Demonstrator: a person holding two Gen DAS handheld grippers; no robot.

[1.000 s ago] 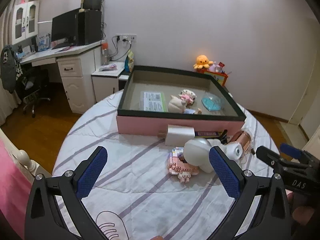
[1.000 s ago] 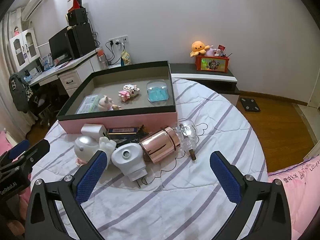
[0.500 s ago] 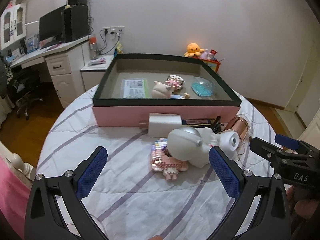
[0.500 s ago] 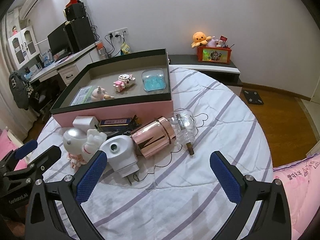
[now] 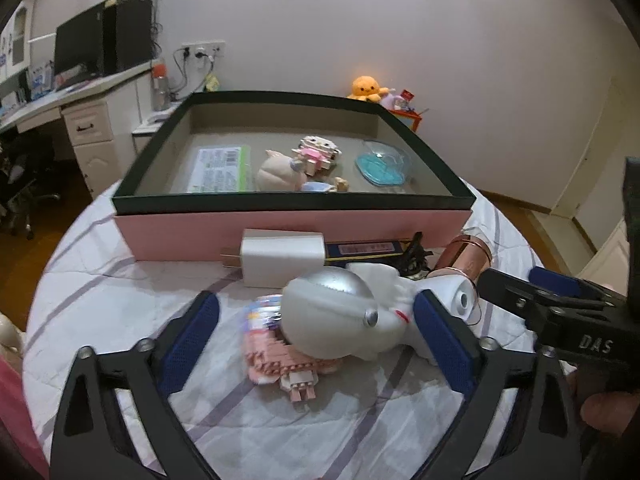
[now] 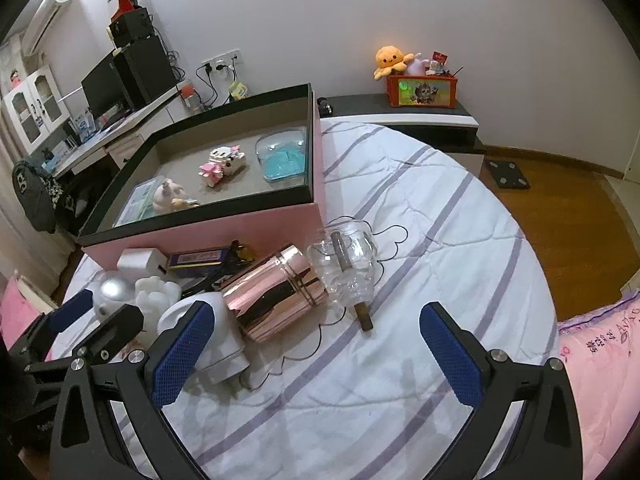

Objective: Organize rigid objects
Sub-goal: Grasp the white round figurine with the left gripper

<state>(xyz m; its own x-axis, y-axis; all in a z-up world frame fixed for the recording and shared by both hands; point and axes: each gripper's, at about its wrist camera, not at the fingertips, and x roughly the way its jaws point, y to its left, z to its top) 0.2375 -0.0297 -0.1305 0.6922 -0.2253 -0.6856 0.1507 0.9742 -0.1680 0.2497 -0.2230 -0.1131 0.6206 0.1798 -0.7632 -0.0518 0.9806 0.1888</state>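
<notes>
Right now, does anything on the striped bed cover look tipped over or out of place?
Yes. The shiny rose-gold metal canister lies on its side beside the toppled clear glass jar, and a thin dark wire trails loose around them in front of the pink box.

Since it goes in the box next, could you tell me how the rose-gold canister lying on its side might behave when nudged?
The rose-gold canister lies on its side, so it probably rolls. Its mirror finish looks slippery. The soft bedspread may damp that.
</notes>
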